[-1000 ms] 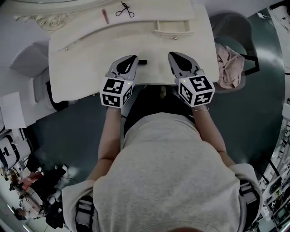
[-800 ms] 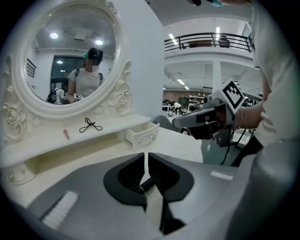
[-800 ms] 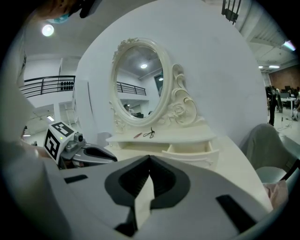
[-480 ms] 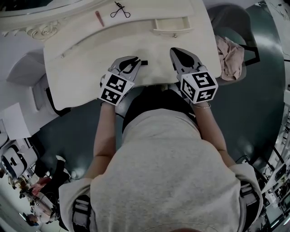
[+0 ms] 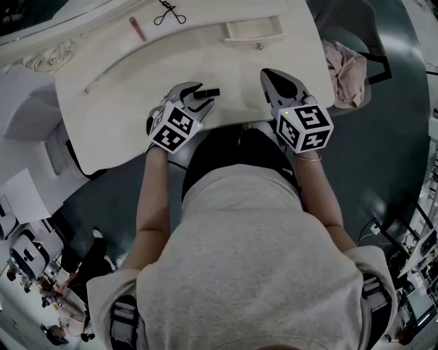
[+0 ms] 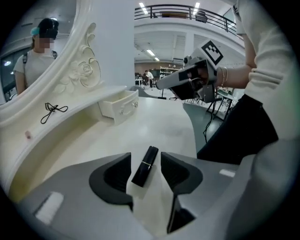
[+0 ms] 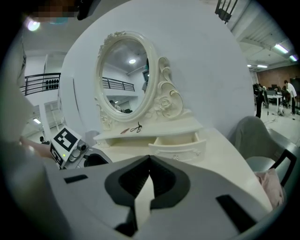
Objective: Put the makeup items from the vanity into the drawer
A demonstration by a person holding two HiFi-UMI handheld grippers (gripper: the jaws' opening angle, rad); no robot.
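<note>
The left gripper (image 6: 146,158) sits low on the tabletop with its jaws parted to a moderate gap. A short black lipstick tube with a thin gold band (image 6: 145,166) lies flat between them, and a sliver of table shows on either side, so nothing is gripped yet. From the head view that gripper is angled toward the person's right, the forearm reaching forward from the body, with the tube poking out past the fingertips. The step in hand looks like the pick-up of this first item. Next, the jaws need to close squarely across the tube's sides so it does not roll or squirt forward, then lift it and carry it up and right to the small cream drawer (image 5: 253,31), which stands pulled open at the back of the cream-white vanity top (image 5: 116,82). The right gripper (image 7: 149,163) has its jaws pressed together on nothing. It is held level above the front edge of the table, pointing toward the oval carved-frame mirror (image 7: 124,77). Farther back, on the raised shelf left of the drawer, lie a black scissor-handled eyelash curler (image 5: 166,11) and a slim pinkish-red stick (image 5: 135,29), both well apart from either gripper and not yet put away. A pink cloth (image 5: 345,65) is draped on a grey chair off to the right.
</note>
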